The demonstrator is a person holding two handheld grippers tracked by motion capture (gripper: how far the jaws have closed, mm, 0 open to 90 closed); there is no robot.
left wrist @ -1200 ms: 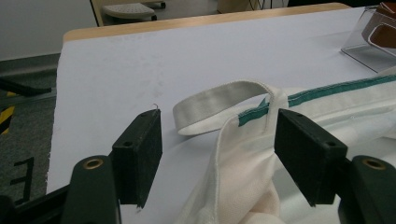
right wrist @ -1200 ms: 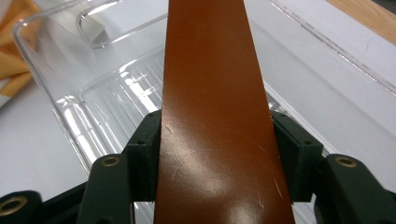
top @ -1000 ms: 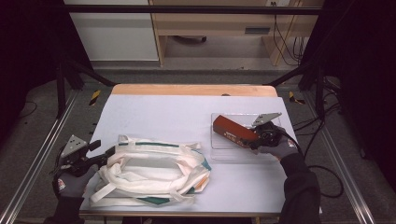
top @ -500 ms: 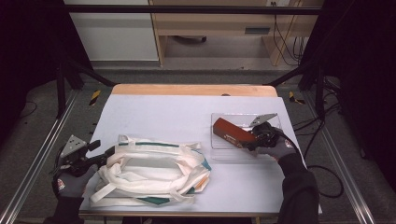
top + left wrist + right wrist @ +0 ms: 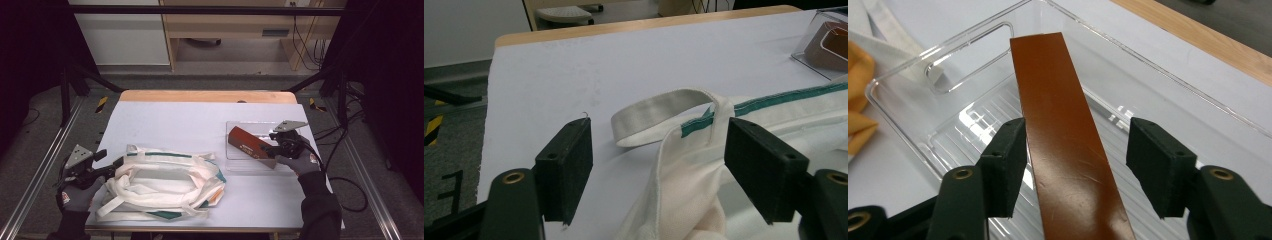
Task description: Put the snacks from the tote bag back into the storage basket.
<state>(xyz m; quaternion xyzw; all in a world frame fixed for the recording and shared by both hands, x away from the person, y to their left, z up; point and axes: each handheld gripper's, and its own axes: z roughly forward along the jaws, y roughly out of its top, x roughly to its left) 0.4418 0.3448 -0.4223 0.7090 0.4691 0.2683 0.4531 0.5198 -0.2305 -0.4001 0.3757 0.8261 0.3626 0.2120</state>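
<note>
A white cloth bag (image 5: 165, 180) with green trim lies flat at the front left of the table. My left gripper (image 5: 111, 159) is at its left end. In the left gripper view the bag's rim (image 5: 774, 107) and a handle loop (image 5: 659, 107) lie between the jaws of the left gripper (image 5: 656, 160). Those jaws have just been opening and the pads do not press. A red-brown box (image 5: 247, 143) rests in a clear tray (image 5: 250, 126) at the right. My right gripper (image 5: 267, 149) straddles the box's near end (image 5: 1063, 130). Its jaws have just been closing, with a gap left at one pad.
The tray's clear walls (image 5: 1158, 85) rise around the box. The table's wooden far edge (image 5: 205, 96) lies beyond. Metal frame rails (image 5: 45, 165) run along both sides, and cables (image 5: 345, 180) lie on the floor at the right.
The right gripper has shifted slightly up and away at the box's near end. The left hand and the bag have stayed put.
</note>
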